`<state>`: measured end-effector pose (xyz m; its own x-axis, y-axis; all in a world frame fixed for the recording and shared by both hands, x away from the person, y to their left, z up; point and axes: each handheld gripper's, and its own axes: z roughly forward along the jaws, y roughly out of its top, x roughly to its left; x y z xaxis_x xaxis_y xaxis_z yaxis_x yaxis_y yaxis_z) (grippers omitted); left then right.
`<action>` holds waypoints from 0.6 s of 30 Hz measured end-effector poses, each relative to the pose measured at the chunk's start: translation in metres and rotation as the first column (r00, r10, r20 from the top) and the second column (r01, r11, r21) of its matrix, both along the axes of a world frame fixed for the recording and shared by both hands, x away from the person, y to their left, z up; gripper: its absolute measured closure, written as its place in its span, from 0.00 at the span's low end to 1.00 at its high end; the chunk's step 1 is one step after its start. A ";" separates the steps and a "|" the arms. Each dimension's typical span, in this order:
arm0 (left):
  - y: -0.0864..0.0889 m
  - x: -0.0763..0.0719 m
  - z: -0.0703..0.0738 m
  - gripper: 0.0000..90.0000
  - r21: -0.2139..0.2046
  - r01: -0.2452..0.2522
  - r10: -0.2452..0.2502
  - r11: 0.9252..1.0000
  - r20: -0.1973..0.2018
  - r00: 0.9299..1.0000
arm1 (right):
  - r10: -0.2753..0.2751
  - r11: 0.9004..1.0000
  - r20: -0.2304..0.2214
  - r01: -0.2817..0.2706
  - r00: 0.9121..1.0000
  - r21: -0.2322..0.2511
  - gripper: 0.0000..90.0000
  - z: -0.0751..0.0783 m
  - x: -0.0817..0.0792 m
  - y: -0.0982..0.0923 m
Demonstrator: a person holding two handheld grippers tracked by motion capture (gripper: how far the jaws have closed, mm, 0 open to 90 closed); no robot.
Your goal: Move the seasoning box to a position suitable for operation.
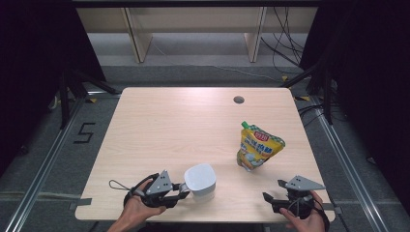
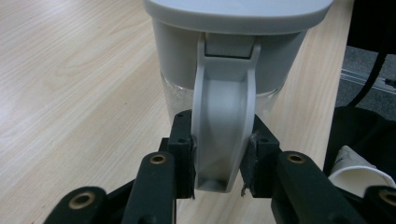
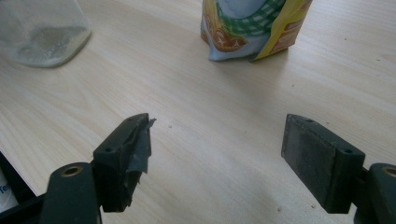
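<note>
On our tabletop [image 1: 159,125] stand one pitcher and one pouch. The white-lidded pitcher [image 1: 200,181] sits near the front edge, its upright handle [image 2: 224,126] pinched by our left tongs [image 1: 180,189]. The yellow pouch [image 1: 257,145] stands forward and slightly left of our right tongs [image 1: 274,192], which are spread wide and empty, the nearer hand for it.

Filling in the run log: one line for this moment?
left gripper: shut on jug handle | right gripper: open, over bare table | pouch: upright, untouched
</note>
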<state>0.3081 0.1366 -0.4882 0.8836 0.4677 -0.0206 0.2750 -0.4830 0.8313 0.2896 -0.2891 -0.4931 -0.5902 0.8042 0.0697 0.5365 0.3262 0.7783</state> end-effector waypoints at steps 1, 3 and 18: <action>0.000 -0.001 0.000 0.76 0.002 0.005 -0.005 1.000 0.001 1.000 | 0.000 1.000 0.000 0.000 1.000 0.000 0.28 0.000 0.000 0.000; -0.001 0.000 0.000 0.76 0.005 0.027 -0.027 1.000 -0.009 1.000 | 0.000 1.000 0.001 0.000 1.000 0.000 0.28 0.000 0.000 0.000; -0.009 0.013 -0.002 0.76 -0.013 0.151 -0.151 0.988 0.022 0.988 | 0.001 1.000 -0.002 -0.001 1.000 0.001 0.28 0.000 0.000 -0.001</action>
